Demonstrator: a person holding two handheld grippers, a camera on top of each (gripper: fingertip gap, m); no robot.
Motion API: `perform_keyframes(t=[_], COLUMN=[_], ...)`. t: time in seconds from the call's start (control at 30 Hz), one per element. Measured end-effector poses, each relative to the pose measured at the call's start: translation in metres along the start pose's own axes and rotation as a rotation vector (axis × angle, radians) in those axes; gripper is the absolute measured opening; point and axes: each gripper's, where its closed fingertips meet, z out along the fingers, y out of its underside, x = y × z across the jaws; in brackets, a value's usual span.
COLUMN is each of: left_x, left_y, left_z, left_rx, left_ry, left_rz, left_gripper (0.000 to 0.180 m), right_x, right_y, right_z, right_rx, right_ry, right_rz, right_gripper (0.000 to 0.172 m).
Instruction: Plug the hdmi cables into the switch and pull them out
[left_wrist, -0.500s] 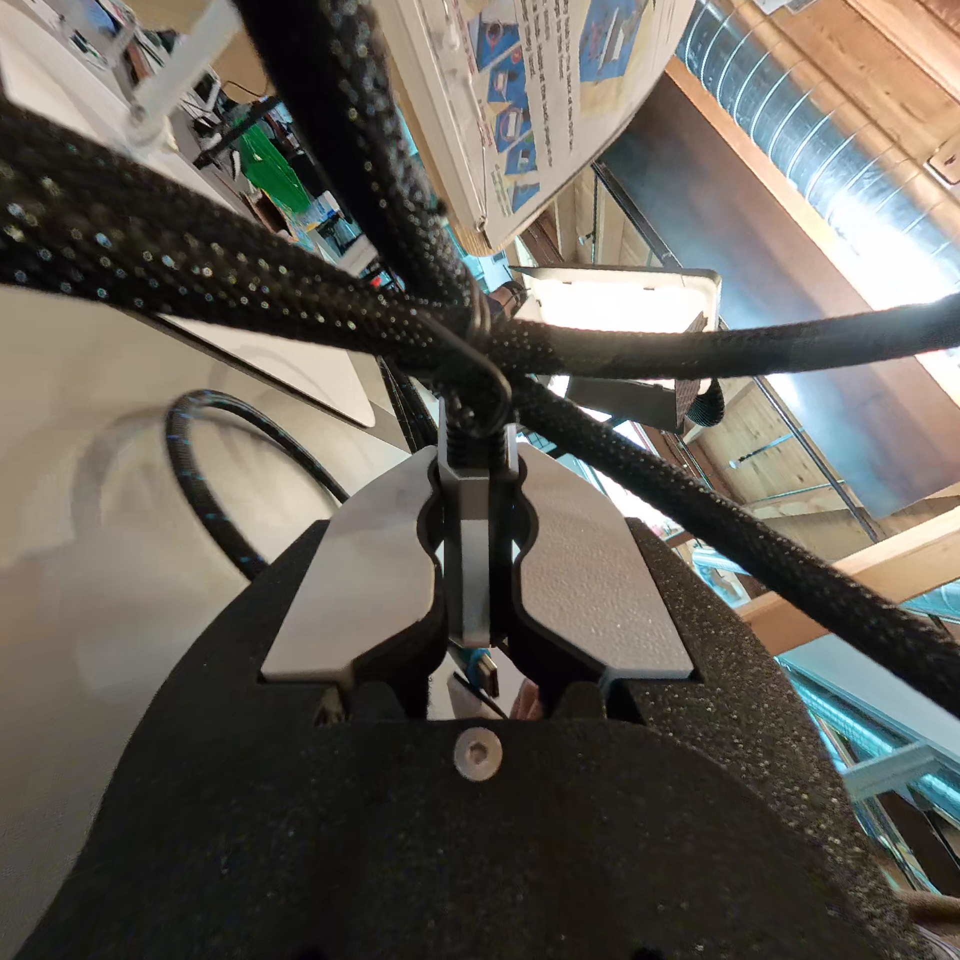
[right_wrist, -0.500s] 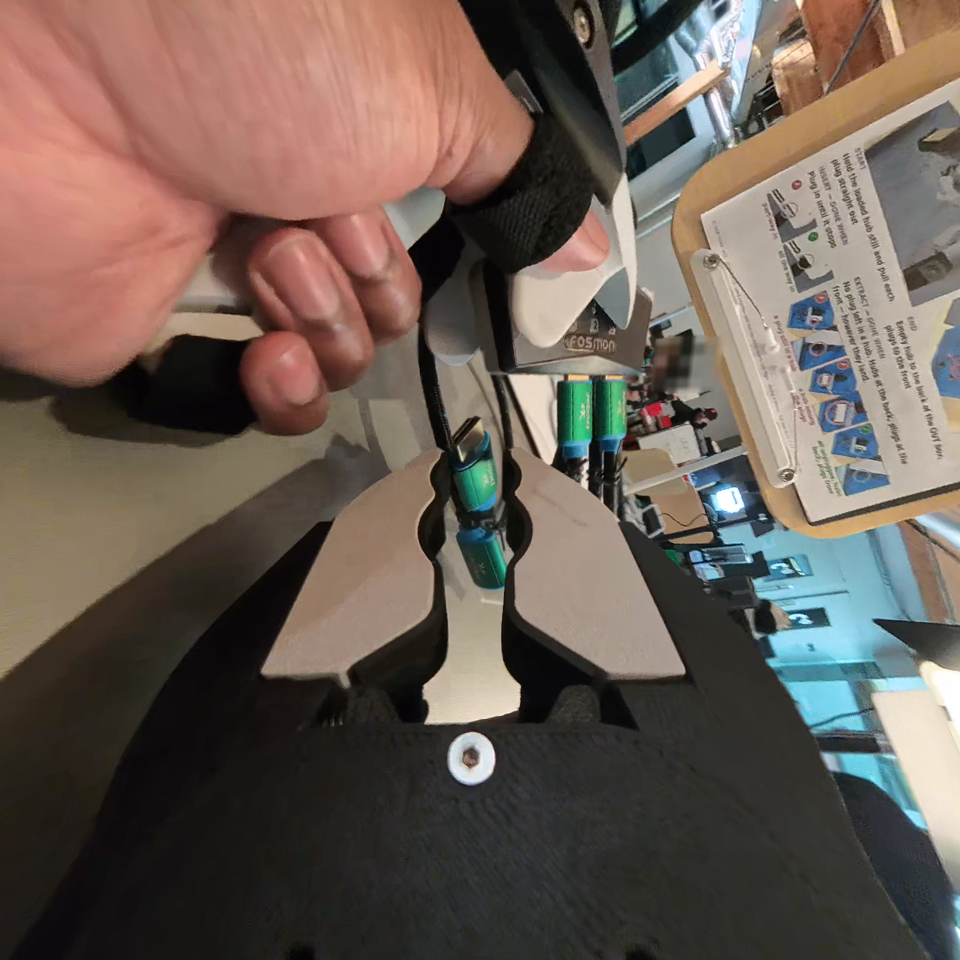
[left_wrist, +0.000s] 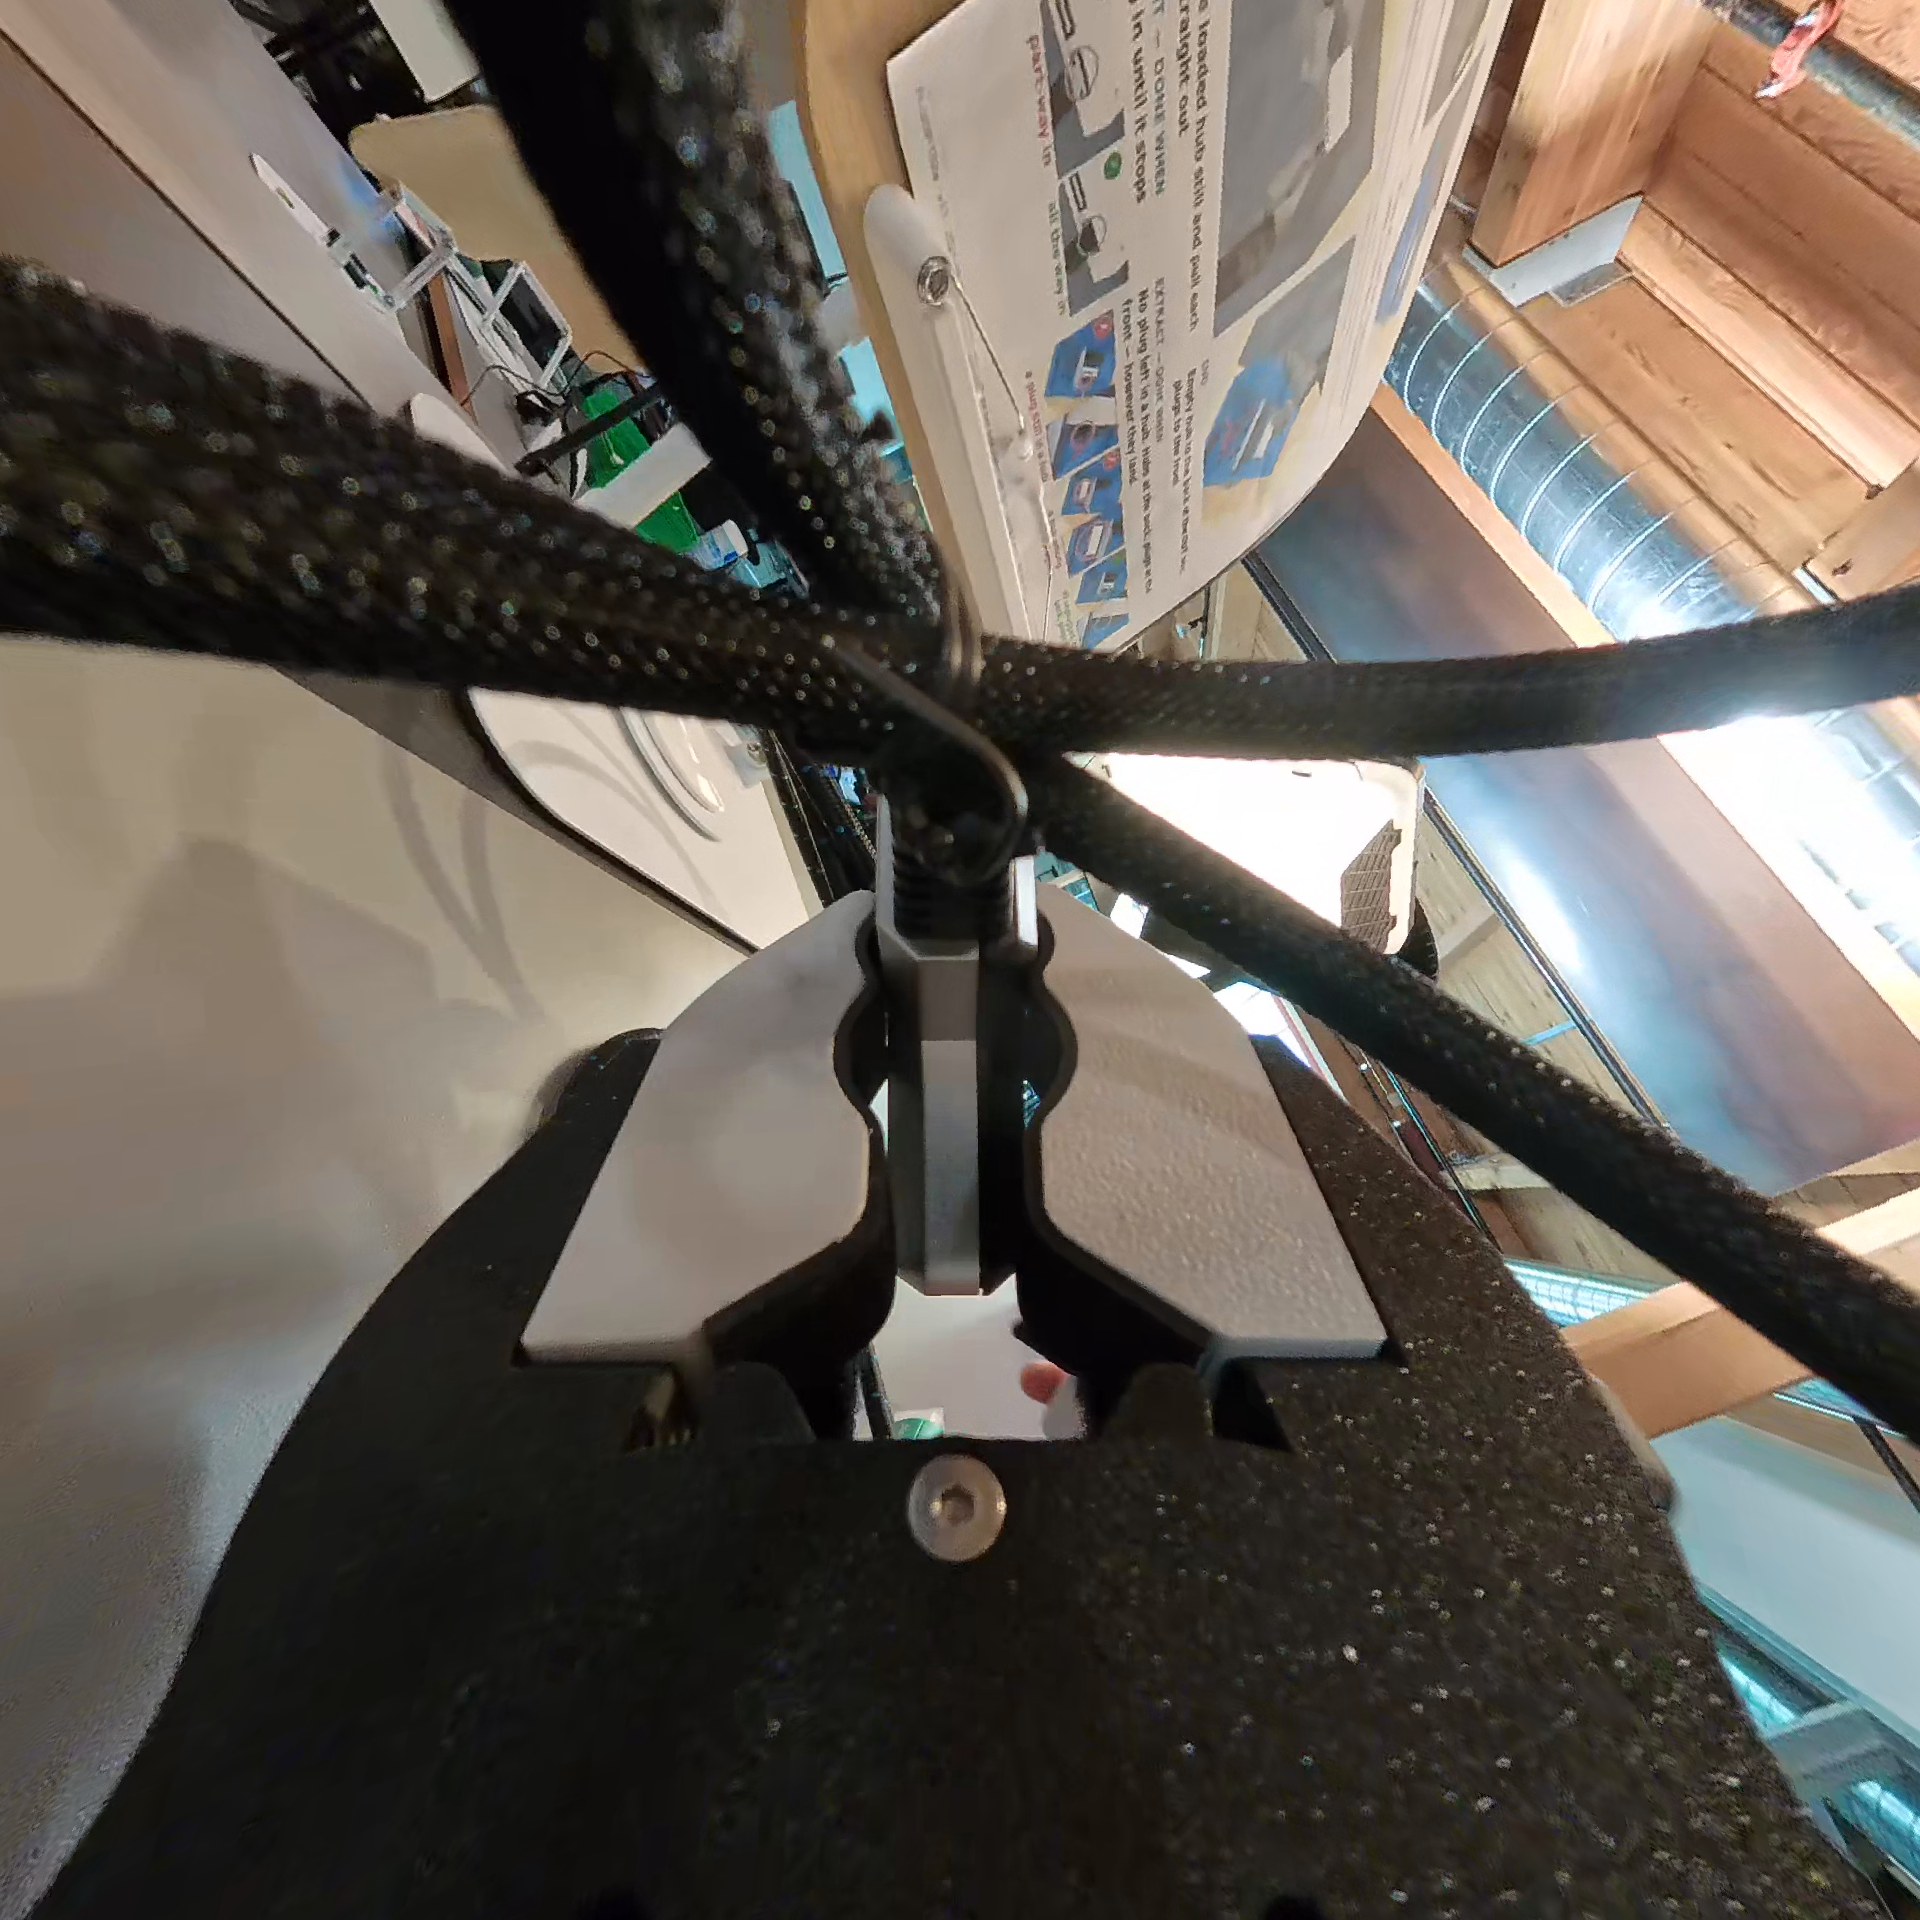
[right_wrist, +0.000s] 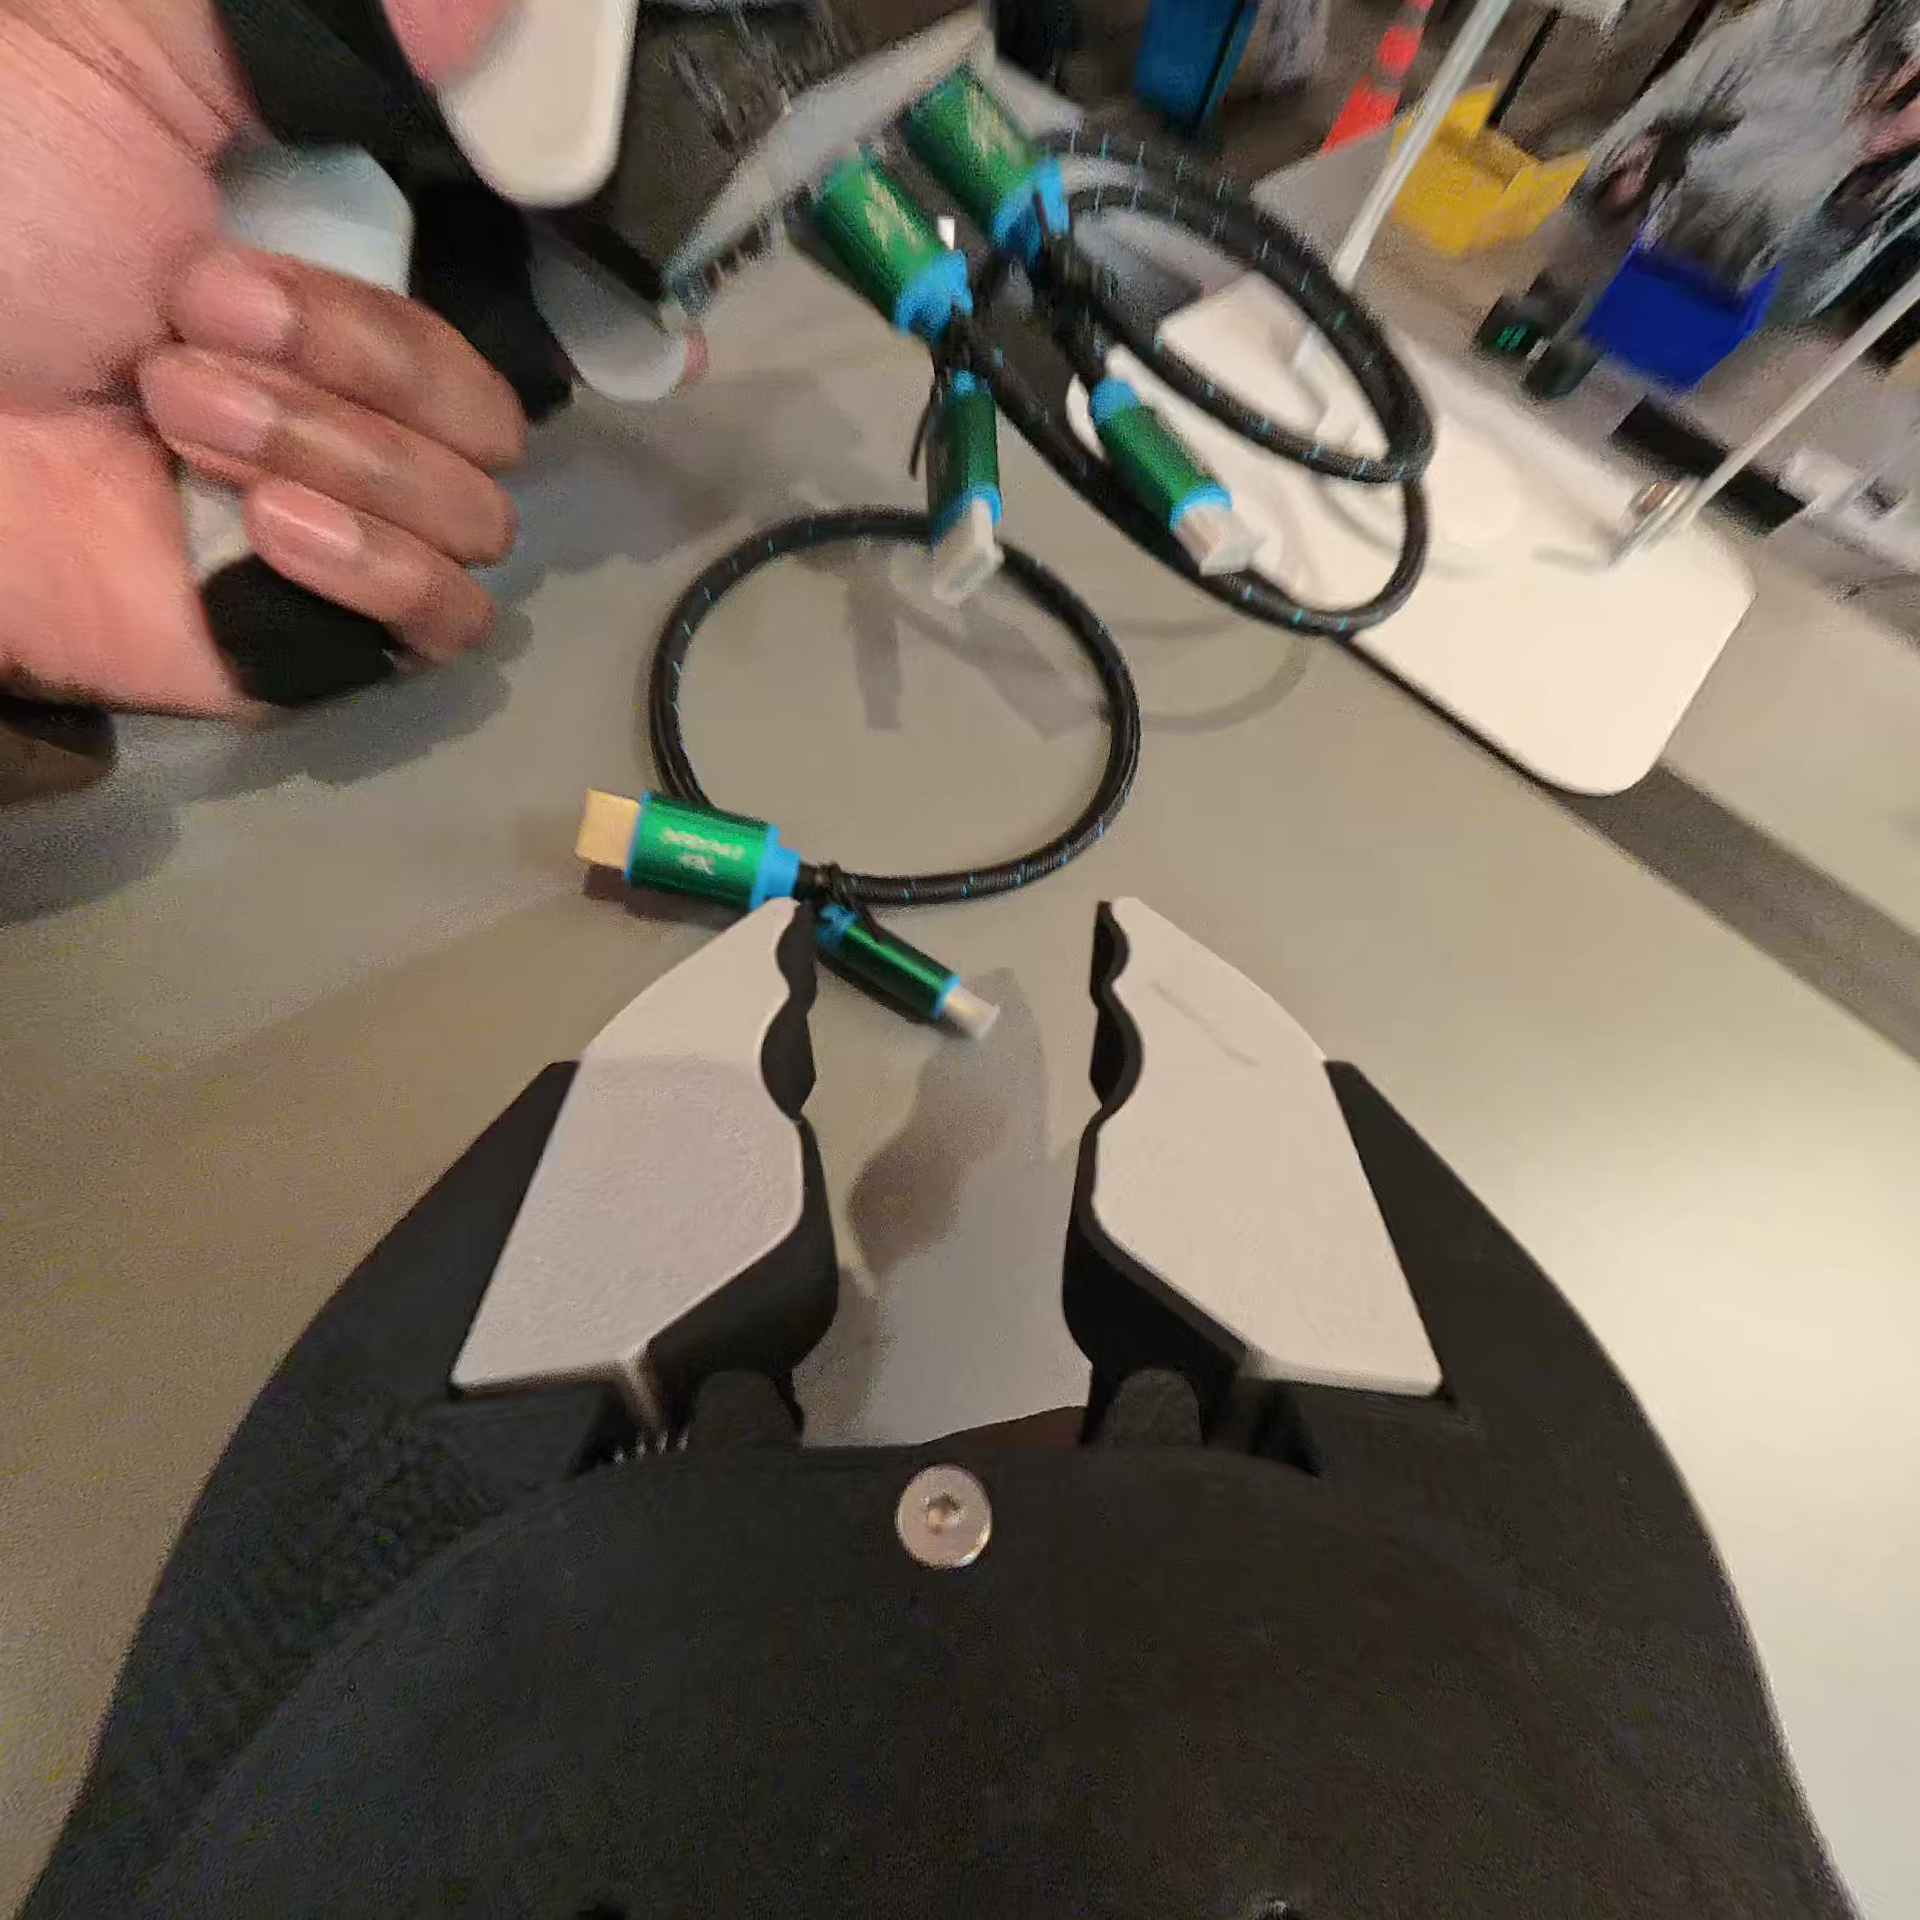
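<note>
The left gripper (left_wrist: 951, 914) is pinching a flat grey metal hub (left_wrist: 935, 1122) edge-on, both grey fingers (left_wrist: 727, 1122) pressing on its sides. A ribbed black strain relief is leaving the hub's far end, where thick black braided cables (left_wrist: 1455, 1081) are crossing and fanning out toward every edge of the view. Beyond them a wooden board carrying a printed instruction sheet (left_wrist: 1195, 260) is hanging overhead, with the pale table (left_wrist: 208, 987) lying to the left.

The right gripper (right_wrist: 945, 914) is standing spread wide, its pads pressing on nothing. A small green-shelled plug with a silver tip (right_wrist: 899, 971) is lying on the grey table (right_wrist: 1455, 1039) between the fingertips, close by the left finger (right_wrist: 686, 1091); whether it is touching that finger is unclear. Just beyond, a larger green and blue plug with a gold tip (right_wrist: 696, 844) is resting on the table, its black braided cable with blue flecks (right_wrist: 1112, 727) curling into a loop. Farther off, more green plugs (right_wrist: 894, 239) are hanging blurred in the air near a person's hand (right_wrist: 208, 416) at upper left. A white board (right_wrist: 1558, 623) is lying to the right.
</note>
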Motion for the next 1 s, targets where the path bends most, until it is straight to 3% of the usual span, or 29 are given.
perform_keyframes(t=[0.13, 0.2, 0.23, 0.3, 0.33, 0.43, 0.53, 0.73, 0.83, 1.0], left_x=[0.000, -0.001, -0.003, -0.008, -0.008, -0.003, -0.001, 0.002, 0.002, -0.001], left_y=[0.009, 0.013, 0.015, 0.018, 0.018, 0.016, 0.017, 0.020, 0.020, 0.026], left_z=[0.006, 0.008, 0.008, 0.008, 0.008, 0.009, 0.009, 0.009, 0.009, 0.011], left_rx=[-0.048, -0.069, -0.079, -0.092, -0.092, -0.073, -0.083, -0.123, -0.124, -0.151], left_ry=[-0.001, -0.016, -0.034, -0.075, -0.086, -0.066, -0.058, -0.039, -0.040, -0.046], left_rz=[0.007, 0.028, 0.044, 0.084, 0.101, 0.103, 0.111, 0.135, 0.128, 0.123], left_gripper=[0.022, 0.022, 0.022, 0.022, 0.022, 0.022, 0.022, 0.022, 0.022, 0.022], right_x=[-0.004, -0.009, -0.012, -0.018, -0.019, -0.031, -0.058, -0.040, -0.025, -0.056], right_y=[0.019, 0.016, 0.018, 0.024, 0.024, 0.025, 0.024, 0.010, 0.017, 0.008], right_z=[0.016, 0.020, 0.023, 0.026, 0.026, 0.020, 0.009, -0.010, -0.010, -0.014], right_rx=[-0.115, -0.117, -0.140, -0.184, -0.187, -0.177, -0.153, -0.050, -0.089, -0.074], right_ry=[-0.099, -0.115, -0.138, -0.169, -0.164, -0.182, -0.310, -0.295, -0.266, -0.322], right_rz=[0.027, 0.005, -0.007, -0.035, -0.054, -0.105, -0.123, -0.025, 0.058, -0.006], right_gripper=[0.065, 0.061, 0.058, 0.030, 0.025, 0.017, 0.012, 0.018, 0.029, 0.032])
